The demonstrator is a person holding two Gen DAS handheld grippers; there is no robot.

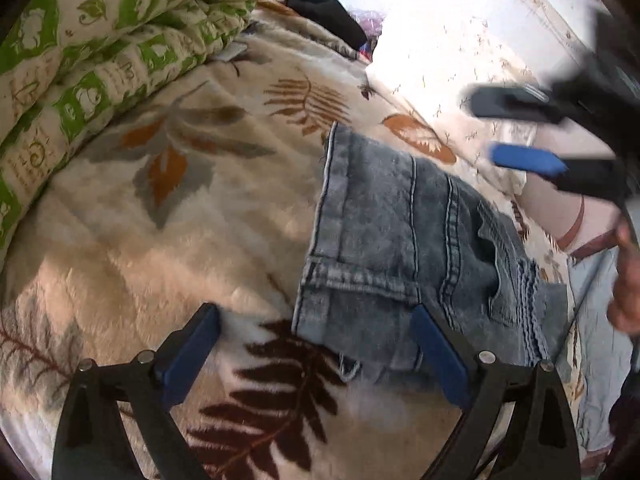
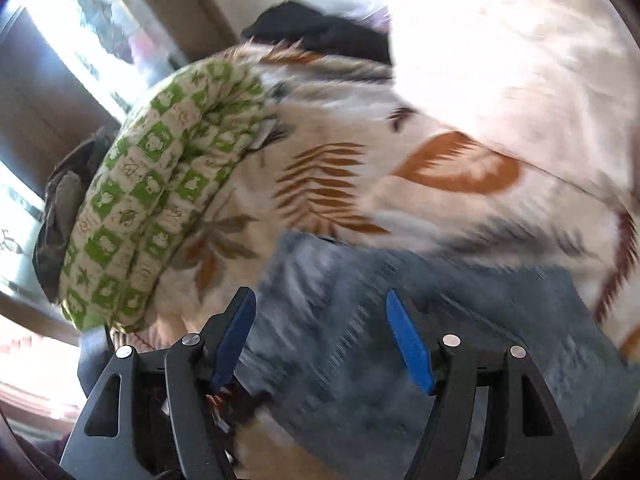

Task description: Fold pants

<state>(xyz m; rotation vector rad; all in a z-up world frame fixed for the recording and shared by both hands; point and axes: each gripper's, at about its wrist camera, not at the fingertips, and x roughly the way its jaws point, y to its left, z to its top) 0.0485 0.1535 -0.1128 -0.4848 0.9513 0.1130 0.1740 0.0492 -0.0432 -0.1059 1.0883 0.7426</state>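
Left hand-held gripper (image 1: pixel 316 354): jaws spread wide, nothing between the blue pads. It points steeply down over the near edge of the folded jeans (image 1: pixel 404 240). Its right-hand pad overlaps the denim near the frayed hem; whether it touches the cloth cannot be told. The left-hand pad sits over bare blanket (image 1: pixel 192 216).

Right hand-held gripper (image 2: pixel 320 344): jaws apart, no cloth caught between the pads. In the left wrist view it shows as a blurred black body with one blue pad, at upper right, clear above the far end of the jeans. Its own view is smeared by motion blur; the denim fills the lower middle of that picture, under the jaws.

Jeans: grey-blue washed denim, folded into a compact stack, hem and seam stitching facing up. They lie on the blanket, right of centre on the bed.

Blanket: cream plush with brown, orange and grey leaf prints, covering the bed under everything.

Further out: a rolled quilt (image 1: pixel 100 52) in a green and cream check lies along the far left edge, well apart from the jeans. A dark garment (image 1: pixel 320 8) is bunched at the far end of the bed. Strong sunlight washes out the upper right area. A hand (image 1: pixel 624 280) shows partly at the right edge of the left wrist view.
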